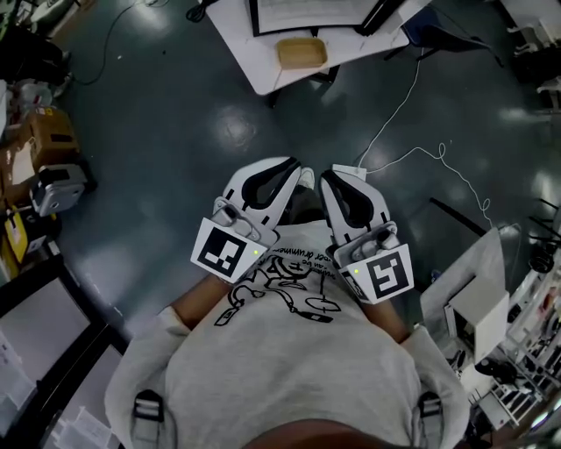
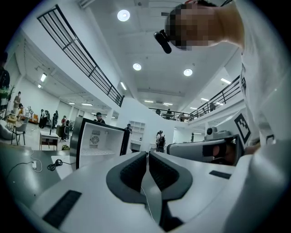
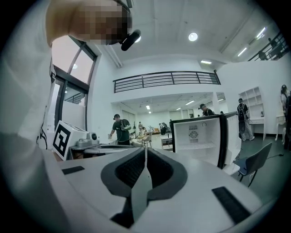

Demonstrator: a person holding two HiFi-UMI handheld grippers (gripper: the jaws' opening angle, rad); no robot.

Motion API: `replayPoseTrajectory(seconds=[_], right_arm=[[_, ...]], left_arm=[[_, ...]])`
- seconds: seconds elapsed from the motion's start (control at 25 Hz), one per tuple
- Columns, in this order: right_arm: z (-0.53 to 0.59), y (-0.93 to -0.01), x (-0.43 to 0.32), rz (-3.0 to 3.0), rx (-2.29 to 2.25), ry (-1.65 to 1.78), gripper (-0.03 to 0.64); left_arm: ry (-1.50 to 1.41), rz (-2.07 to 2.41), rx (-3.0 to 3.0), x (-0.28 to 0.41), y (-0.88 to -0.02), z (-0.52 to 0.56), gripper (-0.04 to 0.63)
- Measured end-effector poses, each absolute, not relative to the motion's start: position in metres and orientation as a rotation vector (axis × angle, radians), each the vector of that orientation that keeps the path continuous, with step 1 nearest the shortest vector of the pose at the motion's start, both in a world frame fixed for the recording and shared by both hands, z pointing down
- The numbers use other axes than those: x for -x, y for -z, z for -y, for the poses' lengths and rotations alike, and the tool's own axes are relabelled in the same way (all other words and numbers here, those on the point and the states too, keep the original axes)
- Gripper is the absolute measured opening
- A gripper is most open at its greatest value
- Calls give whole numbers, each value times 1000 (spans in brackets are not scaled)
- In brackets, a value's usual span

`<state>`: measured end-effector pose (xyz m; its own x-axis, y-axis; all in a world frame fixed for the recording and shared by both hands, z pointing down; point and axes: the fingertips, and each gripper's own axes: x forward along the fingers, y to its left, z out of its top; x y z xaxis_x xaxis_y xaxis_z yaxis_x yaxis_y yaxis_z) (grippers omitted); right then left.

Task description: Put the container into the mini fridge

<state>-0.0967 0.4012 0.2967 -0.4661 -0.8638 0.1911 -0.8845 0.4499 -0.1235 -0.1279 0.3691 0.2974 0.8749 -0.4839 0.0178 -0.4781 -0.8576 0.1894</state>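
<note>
A shallow tan container [image 1: 301, 53] lies on a white table [image 1: 254, 61] at the top of the head view, just in front of the mini fridge [image 1: 307, 13]. The fridge stands with its door open and shows a white inside, left of the left gripper's jaws [image 2: 97, 141] and right of the right gripper's jaws [image 3: 198, 134]. I hold both grippers close to my chest, side by side, pointing toward the table and well short of it. My left gripper [image 1: 302, 175] [image 2: 148, 154] is shut with nothing in it. My right gripper [image 1: 329, 180] [image 3: 145, 152] is shut and empty too.
Dark floor lies between me and the table. A white cable [image 1: 412, 158] runs across it to a power strip [image 1: 351, 171]. Cardboard boxes [image 1: 48, 131] stand at the left, white equipment [image 1: 478, 307] at the right. A chair [image 3: 254, 161] and several people show in the hall.
</note>
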Motion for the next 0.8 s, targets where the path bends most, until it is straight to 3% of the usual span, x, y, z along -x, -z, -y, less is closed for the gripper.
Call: replayPoseTrajectory(seconds=[0.8], right_arm=[[-349,-293,66,2582,-1561,-274,37]], left_arm=[[58,740,-2859,98,-291,-318,32]])
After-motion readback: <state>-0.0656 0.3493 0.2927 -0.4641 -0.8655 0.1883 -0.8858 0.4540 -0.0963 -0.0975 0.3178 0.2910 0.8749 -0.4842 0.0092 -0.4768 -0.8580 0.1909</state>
